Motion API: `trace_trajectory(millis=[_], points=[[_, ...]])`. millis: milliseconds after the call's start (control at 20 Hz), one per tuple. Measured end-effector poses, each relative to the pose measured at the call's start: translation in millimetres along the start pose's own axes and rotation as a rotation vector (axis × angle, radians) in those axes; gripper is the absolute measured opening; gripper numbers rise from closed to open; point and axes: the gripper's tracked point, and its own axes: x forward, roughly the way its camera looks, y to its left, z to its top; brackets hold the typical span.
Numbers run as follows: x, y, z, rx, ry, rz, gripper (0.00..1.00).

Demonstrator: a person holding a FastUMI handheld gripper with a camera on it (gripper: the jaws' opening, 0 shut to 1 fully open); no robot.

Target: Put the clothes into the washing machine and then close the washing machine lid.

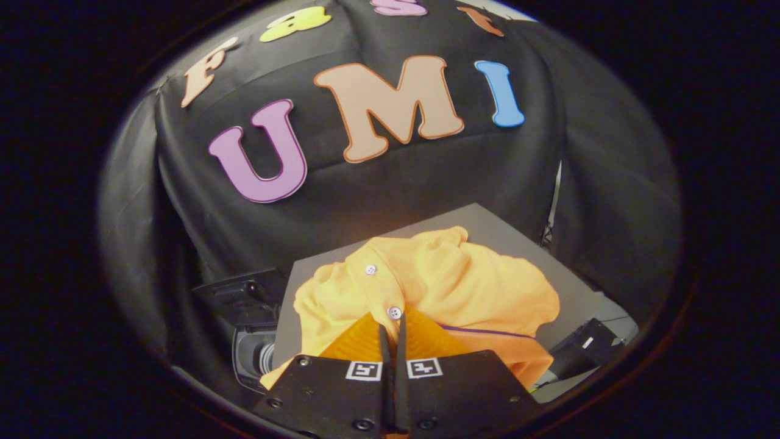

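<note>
An orange button-up shirt (463,286) lies bunched on a grey board (548,268). Its lower edge hangs over the board's near side beside my fingers. My gripper (393,329) is shut, its fingertips pinching the shirt's placket right by a white button (395,313); the folds draw in toward the tips. Left of the board and lower down sits a dark machine (250,323) with a round grey opening (259,356) and a raised black lid (241,296). It looks like the washing machine.
A black box (585,350) with a cable sits low to the right of the board on a pale surface. The black cloth wall closes in behind and on both sides of the board.
</note>
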Motion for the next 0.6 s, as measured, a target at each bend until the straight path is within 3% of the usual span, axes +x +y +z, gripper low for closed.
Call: trace_trajectory(millis=[200,350,600], points=[[-32.5,37.4,20.9,0.007,-0.063,0.064,0.01],[-50.7,60.8,33.9,-0.040,-0.107,0.065,0.01],[-78.5,134.4,36.8,-0.017,-0.171,0.154,0.01]])
